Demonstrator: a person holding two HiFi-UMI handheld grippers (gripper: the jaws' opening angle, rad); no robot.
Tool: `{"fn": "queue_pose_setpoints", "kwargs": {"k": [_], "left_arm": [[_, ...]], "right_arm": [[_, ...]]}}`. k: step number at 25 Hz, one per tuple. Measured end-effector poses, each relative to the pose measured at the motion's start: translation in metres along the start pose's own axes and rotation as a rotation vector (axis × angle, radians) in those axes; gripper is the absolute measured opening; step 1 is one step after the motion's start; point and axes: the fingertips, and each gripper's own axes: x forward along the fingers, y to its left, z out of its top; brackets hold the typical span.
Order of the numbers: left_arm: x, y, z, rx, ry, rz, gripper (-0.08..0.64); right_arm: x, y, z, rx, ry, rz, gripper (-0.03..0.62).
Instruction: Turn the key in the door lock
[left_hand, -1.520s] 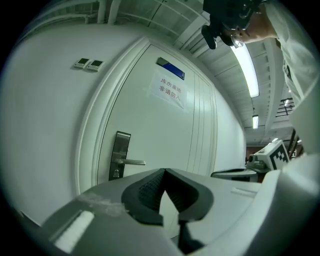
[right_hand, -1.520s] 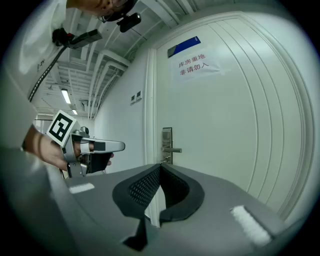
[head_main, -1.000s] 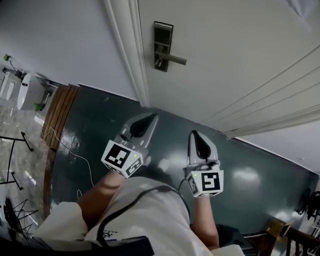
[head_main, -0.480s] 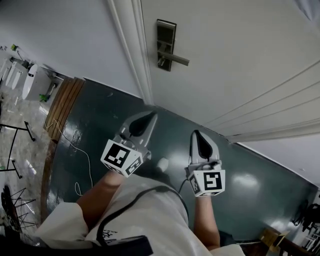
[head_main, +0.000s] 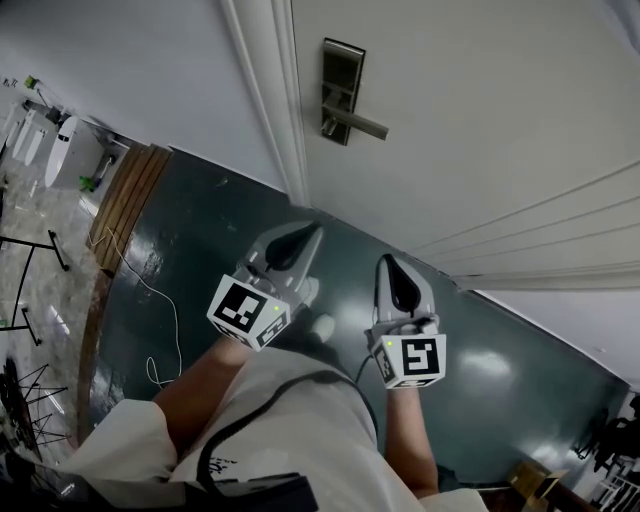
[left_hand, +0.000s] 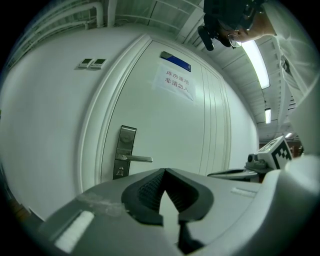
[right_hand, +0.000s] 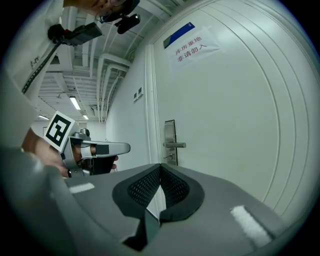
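The white door (head_main: 480, 110) carries a dark metal lock plate (head_main: 341, 88) with a lever handle (head_main: 362, 126). A small key (left_hand: 120, 171) hangs in the keyhole under the lever, also visible as the key (right_hand: 170, 156) in the right gripper view. My left gripper (head_main: 310, 232) is shut and holds nothing; it points level at the door, well short of the lock plate (left_hand: 126, 150). My right gripper (head_main: 385, 262) is beside it, also shut and holding nothing. In their own views the left gripper (left_hand: 164, 171) and right gripper (right_hand: 160, 166) show pads pressed together.
A white door frame (head_main: 285, 120) runs left of the lock. The dark green floor (head_main: 190, 230) has a thin cable (head_main: 150, 300) and a wooden strip (head_main: 125, 215) at left. A paper notice (left_hand: 175, 80) hangs on the door; wall switches (left_hand: 92, 63) sit left of the frame.
Both grippers have edged a little toward the door and stay shut. The lock plate sits slightly lower and further right in the head view.
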Motion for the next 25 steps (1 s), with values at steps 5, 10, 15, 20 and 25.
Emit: {"fn": "queue_pose_setpoints", "kwargs": {"k": [5,10,15,20,25], "left_arm": [[0.014,0.016,0.0,-0.007,0.001,-0.009,0.005],[0.027,0.036,0.002,-0.027,0.006,-0.025,0.005],[0.045,0.058,0.005,-0.013,0.011,-0.054,0.005],[0.059,0.081,0.004,0.012,0.01,-0.053,0.006],[0.071,0.094,0.0,0.019,0.017,-0.08,0.006]], "right_arm": [[0.025,0.001,0.003,-0.021,0.02,0.01,0.008],[0.05,0.006,0.014,-0.038,0.026,0.024,0.008],[0.079,0.006,0.02,-0.044,0.029,0.02,0.008],[0.104,0.004,0.025,-0.056,0.033,0.006,0.008],[0.123,0.0,0.026,-0.061,0.041,-0.016,0.008]]}}
